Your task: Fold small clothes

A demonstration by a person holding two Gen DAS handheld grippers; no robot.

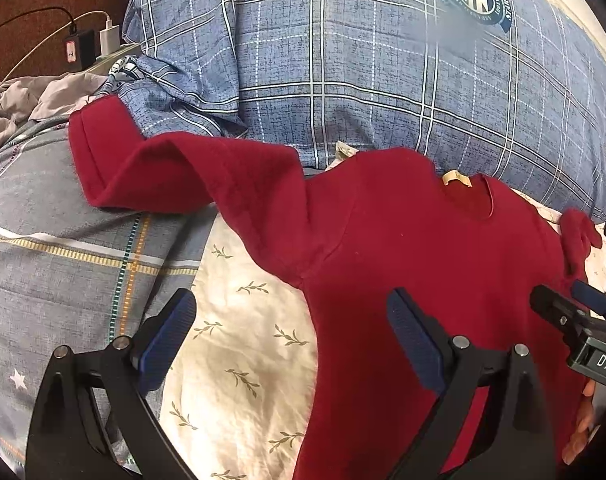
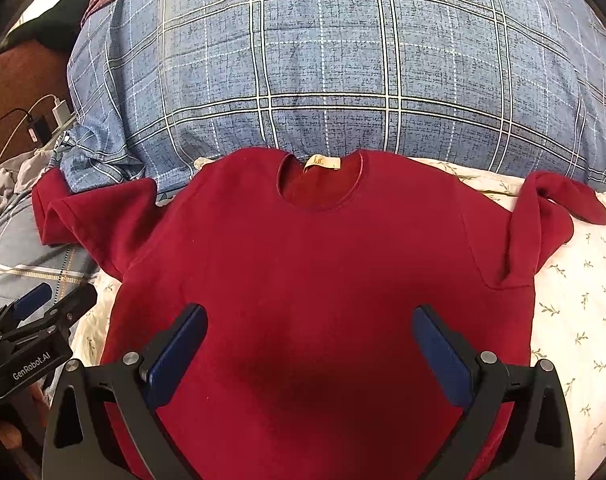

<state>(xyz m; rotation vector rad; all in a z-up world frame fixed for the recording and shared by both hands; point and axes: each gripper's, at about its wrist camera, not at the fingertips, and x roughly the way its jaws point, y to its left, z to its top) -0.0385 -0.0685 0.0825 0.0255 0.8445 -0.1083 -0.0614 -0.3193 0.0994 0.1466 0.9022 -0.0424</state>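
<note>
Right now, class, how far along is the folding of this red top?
Done: the red top lies spread flat, neckline toward the blue plaid pillow. In hand: nothing; the left gripper and right gripper are both open above it. Left: both sleeves, the left sleeve and right sleeve, lie unfolded, and the body is unfolded.

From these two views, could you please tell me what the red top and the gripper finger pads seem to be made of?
The red top looks like soft, matte knit or fleece: fuzzy edges, limp folds, no sheen. The blue pads on the right gripper's fingers look like ribbed rubber or soft plastic, judging by fine grooves; which one is unclear.
</note>
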